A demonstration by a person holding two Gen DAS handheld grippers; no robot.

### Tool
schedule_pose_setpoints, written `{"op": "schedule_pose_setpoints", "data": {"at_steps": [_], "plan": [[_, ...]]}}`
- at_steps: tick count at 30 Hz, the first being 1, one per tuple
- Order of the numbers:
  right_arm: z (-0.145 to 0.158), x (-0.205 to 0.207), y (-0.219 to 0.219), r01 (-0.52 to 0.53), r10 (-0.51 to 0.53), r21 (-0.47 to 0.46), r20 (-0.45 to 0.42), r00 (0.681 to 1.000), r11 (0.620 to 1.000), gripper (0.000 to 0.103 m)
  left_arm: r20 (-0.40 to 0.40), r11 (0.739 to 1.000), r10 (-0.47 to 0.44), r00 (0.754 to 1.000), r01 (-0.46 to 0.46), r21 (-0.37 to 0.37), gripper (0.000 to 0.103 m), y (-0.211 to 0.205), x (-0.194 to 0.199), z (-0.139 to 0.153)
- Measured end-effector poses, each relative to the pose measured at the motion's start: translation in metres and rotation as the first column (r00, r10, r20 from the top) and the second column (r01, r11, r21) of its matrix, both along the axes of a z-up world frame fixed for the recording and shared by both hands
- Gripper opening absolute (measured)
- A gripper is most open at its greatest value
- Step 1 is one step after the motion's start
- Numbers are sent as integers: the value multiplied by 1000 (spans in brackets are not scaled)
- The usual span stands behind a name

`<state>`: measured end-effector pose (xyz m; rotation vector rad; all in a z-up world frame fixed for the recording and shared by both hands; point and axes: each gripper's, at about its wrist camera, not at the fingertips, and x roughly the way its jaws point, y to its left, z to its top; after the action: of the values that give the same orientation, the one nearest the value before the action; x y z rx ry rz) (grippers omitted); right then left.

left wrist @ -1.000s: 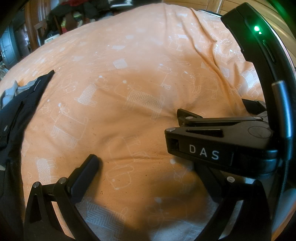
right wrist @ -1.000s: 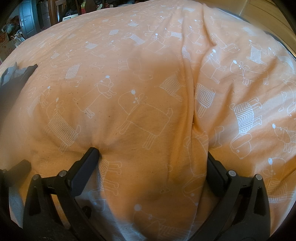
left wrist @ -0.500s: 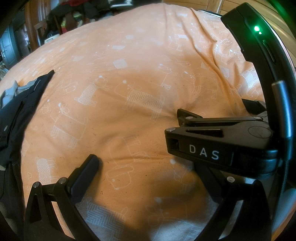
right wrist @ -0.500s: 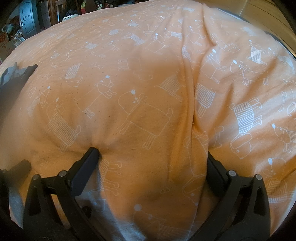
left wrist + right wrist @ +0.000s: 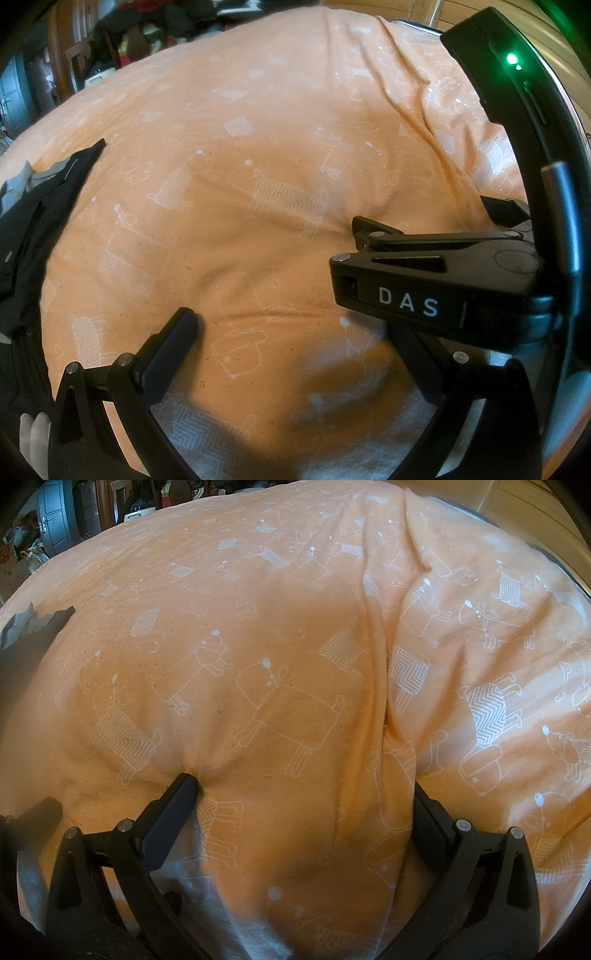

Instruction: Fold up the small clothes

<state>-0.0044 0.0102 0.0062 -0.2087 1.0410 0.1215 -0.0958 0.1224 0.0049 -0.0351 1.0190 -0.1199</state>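
Dark garment point(image 5: 33, 221) lies far left, long axis running away from me; both my grippers point(image 5: 295, 332) point(image 5: 306, 797) gape on bare orange duvet point(image 5: 258, 147).

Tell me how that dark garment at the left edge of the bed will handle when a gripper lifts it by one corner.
The dark garment lies in soft, uneven layers on the orange bedspread, so it will probably drape and hang limp rather than hold shape. It looks thin, so likely light. Its stacked layers may slide apart if only one is pinched.
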Motion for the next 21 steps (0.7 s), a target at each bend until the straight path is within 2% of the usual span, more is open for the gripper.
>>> {"op": "schedule_pose_setpoints", "data": {"at_steps": [13, 16, 17, 18, 20, 21], "plan": [[0, 0, 0, 0, 0, 0, -2, 1000, 1000, 103, -12, 1000, 0, 1000, 0, 13, 103, 0, 1, 0], [0, 0, 1, 0, 0, 0, 0, 1000, 1000, 103, -19, 1000, 0, 1000, 0, -6, 103, 0, -1, 1], [1, -1, 1, -1, 1, 0, 3, 1000, 1000, 103, -32, 999, 1, 999, -2, -33, 103, 1, -1, 0], [0, 0, 1, 0, 0, 1, -3, 1000, 1000, 103, -16, 1000, 1, 1000, -1, -2, 103, 0, -1, 1], [1, -1, 2, 0, 0, 0, 3, 1000, 1000, 103, -34, 1000, 1, 999, -2, -24, 103, 1, -1, 1], [2, -1, 2, 0, 0, 0, 7, 1000, 1000, 103, -16, 1000, 0, 1000, 0, 7, 103, 0, -1, 1]]}}
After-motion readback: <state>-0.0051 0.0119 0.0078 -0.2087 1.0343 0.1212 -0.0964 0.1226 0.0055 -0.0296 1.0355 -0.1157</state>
